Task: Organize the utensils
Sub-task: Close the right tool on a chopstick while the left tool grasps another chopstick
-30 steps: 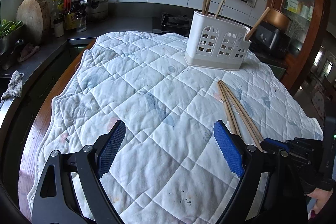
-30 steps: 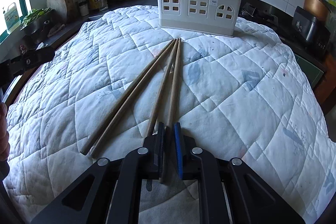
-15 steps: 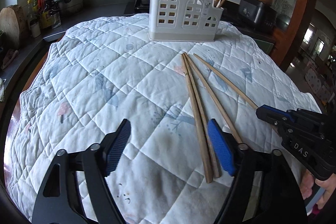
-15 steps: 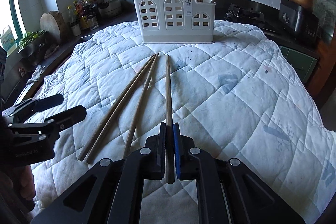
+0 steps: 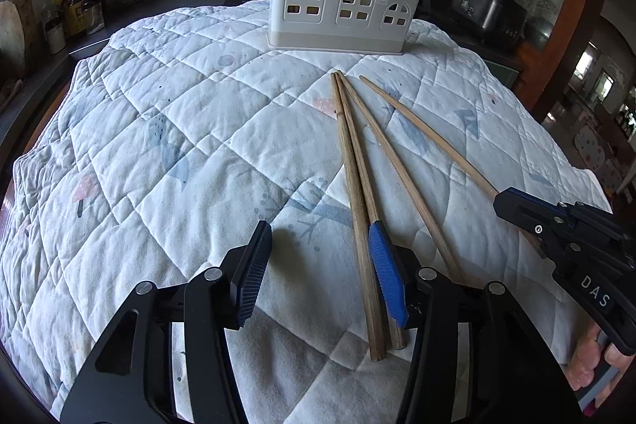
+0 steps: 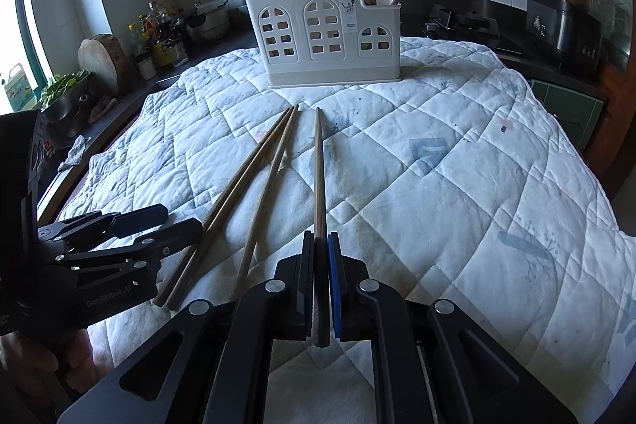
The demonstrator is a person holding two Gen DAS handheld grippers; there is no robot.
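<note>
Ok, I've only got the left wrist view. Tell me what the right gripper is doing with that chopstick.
Observer: The right gripper has its fingers shut on the chopstick.
Operator: Say how deep it sits.
Observer: It runs right through between the pads; its butt end pokes out behind them.
Operator: Now describe what's past the chopping board.
Observer: A metal bowl of greens sits there, by a bright window.
</note>
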